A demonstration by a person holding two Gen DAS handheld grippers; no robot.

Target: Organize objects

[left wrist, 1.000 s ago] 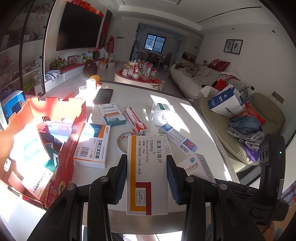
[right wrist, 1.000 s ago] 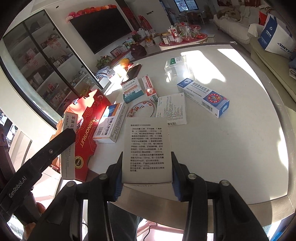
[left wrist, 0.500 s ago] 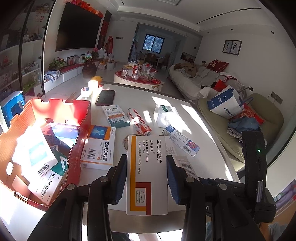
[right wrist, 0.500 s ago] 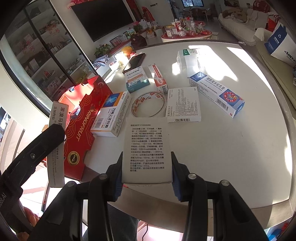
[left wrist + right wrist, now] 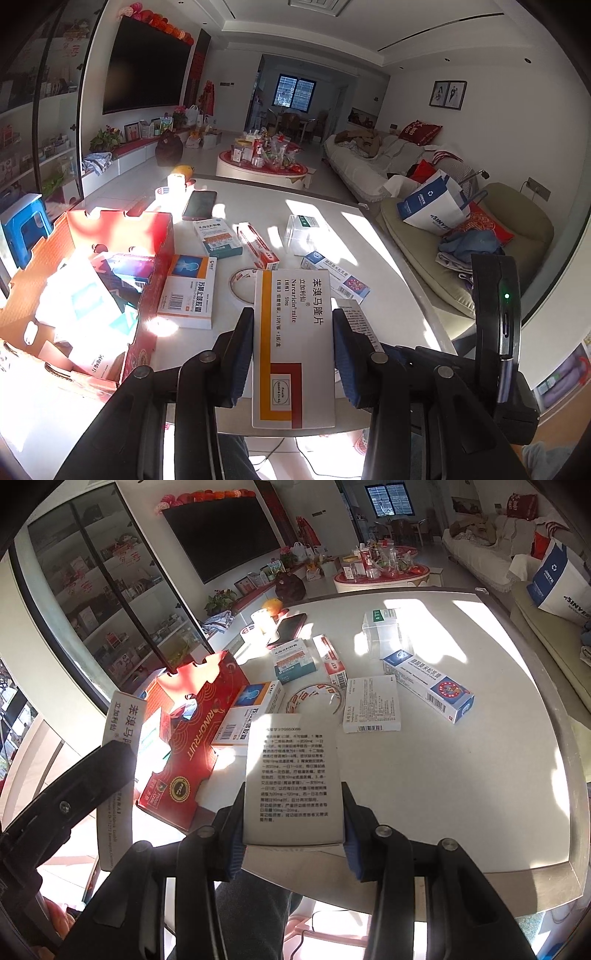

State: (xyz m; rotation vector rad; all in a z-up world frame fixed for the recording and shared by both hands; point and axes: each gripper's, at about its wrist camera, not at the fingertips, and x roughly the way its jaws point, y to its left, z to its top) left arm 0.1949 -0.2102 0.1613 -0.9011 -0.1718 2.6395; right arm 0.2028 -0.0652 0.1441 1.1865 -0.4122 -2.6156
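My left gripper [image 5: 293, 328] is shut on a white medicine box with an orange and red stripe [image 5: 295, 332], held above the near edge of the white table [image 5: 376, 243]. My right gripper [image 5: 293, 805] is shut on a white box printed with small black text [image 5: 293, 775], also above the near edge. An open red cardboard box [image 5: 155, 236] with several medicine packs inside stands at the left of the table. In the right wrist view the red box [image 5: 195, 746] lies left of my held box, and the left gripper's box [image 5: 122, 723] shows beyond it.
Loose on the table lie a white and orange box [image 5: 188, 291], a tape roll [image 5: 242, 284], a teal box [image 5: 218, 240], a red and white tube box [image 5: 256, 247], a blue and white box [image 5: 430, 686], a clear box [image 5: 384, 631] and a phone [image 5: 199, 205]. A sofa [image 5: 461, 243] stands at the right.
Both grippers have risen and drawn back from the table, each still holding its box. More of the red box's inside and the room beyond now show.
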